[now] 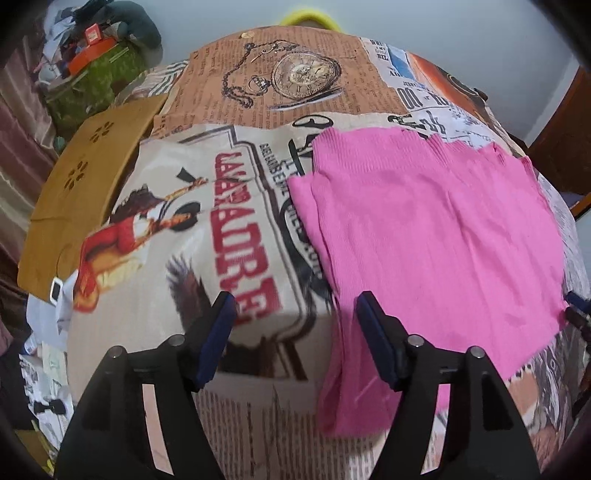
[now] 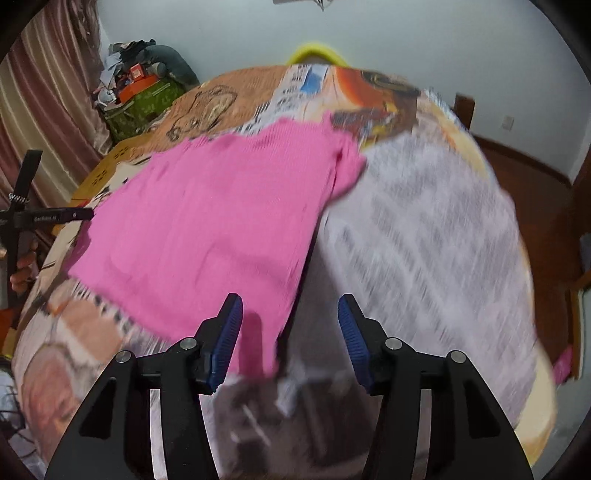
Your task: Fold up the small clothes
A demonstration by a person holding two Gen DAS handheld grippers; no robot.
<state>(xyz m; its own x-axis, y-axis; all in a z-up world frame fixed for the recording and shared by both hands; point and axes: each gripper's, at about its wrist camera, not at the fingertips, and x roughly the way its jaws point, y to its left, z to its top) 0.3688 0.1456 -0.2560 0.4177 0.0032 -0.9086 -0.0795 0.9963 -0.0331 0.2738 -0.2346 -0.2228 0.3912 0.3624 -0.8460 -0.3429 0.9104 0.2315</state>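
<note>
Pink ribbed knit garment (image 1: 424, 236) lies spread flat on the counter (image 1: 229, 236), which is covered w/ a printed cloth — pocket-watch print (image 1: 303, 72) at the far end, red lettering and newspaper text nearer. In the left wrist view the garment sits right of centre, its near-left corner hanging over the counter's front edge. Left gripper (image 1: 295, 336) hovers above that edge, fingers apart and holding nothing; the right-hand finger (image 1: 375, 339) is over the pink fabric, the other over bare cloth.

Right wrist view is motion-blurred. Right gripper (image 2: 290, 339) also has its fingers spread wide w/ nothing between them — the garment's near corner (image 2: 258, 332) lies just ahead, between the blue pads in the frame; contact can't be judged. Left gripper's body shows at the far left of this view (image 2: 44, 216).

Off the counter: brown perforated board (image 1: 81, 192) to the left, cluttered pile w/ an orange box (image 1: 90, 55) beyond, yellow rim (image 1: 308, 16) past the far end.
</note>
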